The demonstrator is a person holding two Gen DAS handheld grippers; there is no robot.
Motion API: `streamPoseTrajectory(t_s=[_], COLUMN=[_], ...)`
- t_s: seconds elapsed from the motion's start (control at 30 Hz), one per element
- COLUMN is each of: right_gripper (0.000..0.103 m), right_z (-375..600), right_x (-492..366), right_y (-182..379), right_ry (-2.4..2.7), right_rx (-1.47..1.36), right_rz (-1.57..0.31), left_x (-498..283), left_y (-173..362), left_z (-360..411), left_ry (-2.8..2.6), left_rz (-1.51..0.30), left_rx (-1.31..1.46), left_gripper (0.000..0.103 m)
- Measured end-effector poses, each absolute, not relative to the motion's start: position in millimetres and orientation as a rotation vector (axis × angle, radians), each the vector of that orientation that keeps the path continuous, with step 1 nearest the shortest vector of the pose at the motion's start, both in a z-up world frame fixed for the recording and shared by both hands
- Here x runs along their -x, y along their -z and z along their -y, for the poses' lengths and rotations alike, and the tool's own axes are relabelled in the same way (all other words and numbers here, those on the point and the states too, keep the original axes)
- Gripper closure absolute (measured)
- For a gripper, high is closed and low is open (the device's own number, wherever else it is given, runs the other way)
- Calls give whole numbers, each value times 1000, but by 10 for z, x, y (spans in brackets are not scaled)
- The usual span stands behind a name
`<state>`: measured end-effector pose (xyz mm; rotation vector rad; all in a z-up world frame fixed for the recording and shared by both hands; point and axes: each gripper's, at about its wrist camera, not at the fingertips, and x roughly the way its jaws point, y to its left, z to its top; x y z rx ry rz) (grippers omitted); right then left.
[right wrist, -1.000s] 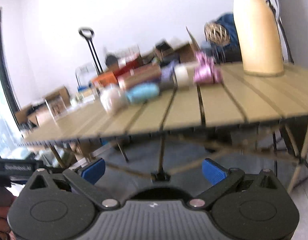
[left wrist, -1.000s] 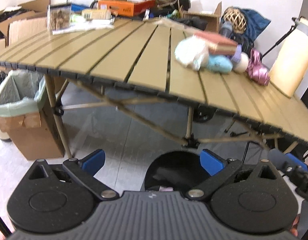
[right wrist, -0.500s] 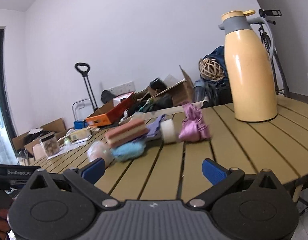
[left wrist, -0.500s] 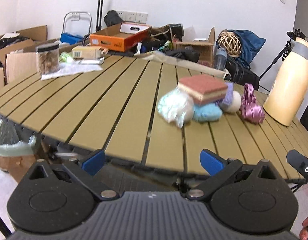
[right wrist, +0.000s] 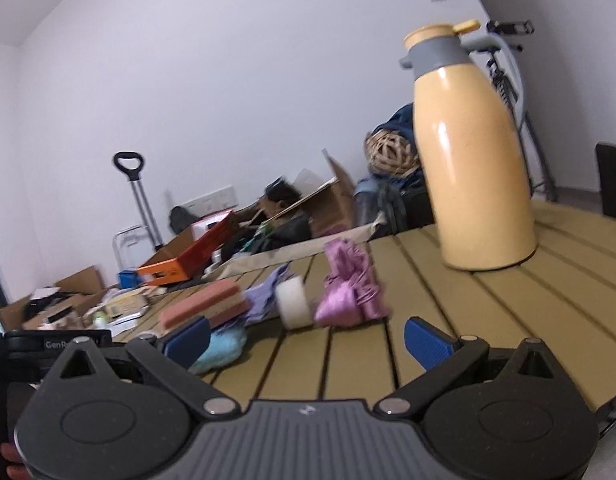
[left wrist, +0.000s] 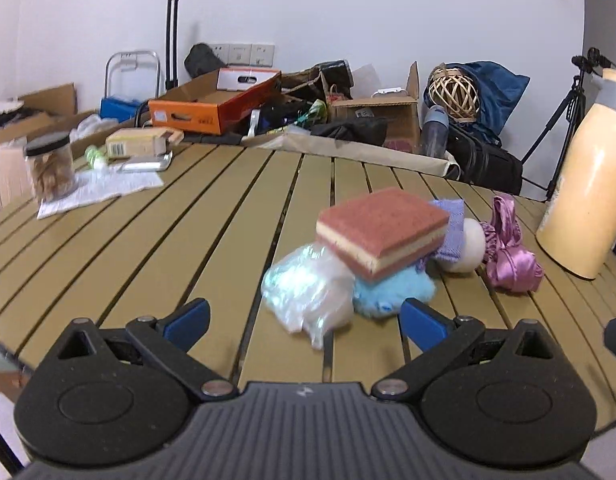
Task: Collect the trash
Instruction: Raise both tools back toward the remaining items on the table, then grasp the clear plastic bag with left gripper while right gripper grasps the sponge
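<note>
The left gripper is hovering with its blue-tipped fingers spread wide and nothing between them, low over the near edge of the slatted tan table. The right gripper is likewise gaping and empty.

The step in hand looks like the first reach into the heap, and it is best done by taking the nearest loose piece alone: the crumpled clear plastic bag, squeezed at its bulk, since thin film is likely to slip from a shallow pinch. Pulling it sideways is risky, because the pink-and-cream layered sponge is leaning over it and over the fluffy light-blue wad.

The bag is lying just ahead of the left gripper, slightly right of centre. Further right are sitting a white tape roll and a crumpled shiny pink wrapper, near the tall cream thermos jug.
</note>
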<state>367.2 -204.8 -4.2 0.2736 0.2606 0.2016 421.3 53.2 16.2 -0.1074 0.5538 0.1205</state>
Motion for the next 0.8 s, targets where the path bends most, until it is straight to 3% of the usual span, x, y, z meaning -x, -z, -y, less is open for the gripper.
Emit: streamPoseTrajectory(t_s=[0.27,0.4,0.47,0.57,0.8], right_gripper=[0,0,0,0,0], right_z=[1974,1964,1951,1919,1841], right_x=[-3877,-3861,-3833,-3786,-3718], right_y=[79,120,127,137,162], right_ry=[-171,-189,-203,-207,-201], right_rx=[-207,-218,-217,-199,-136], right_rz=[-288,-316,-327,-327,-326], left_x=[-4493,-4589,-4614,-4634,-4568], left_y=[-47,11,30,67,67], left_z=[-542,-591,-620,-620,-672], left_ry=[-116,-115,-104,-93,-90], left_rz=[-559,-590,-592,-596,-573], left_rx=[130,159,186,189,229], left_gripper=[4,23,27,50,64])
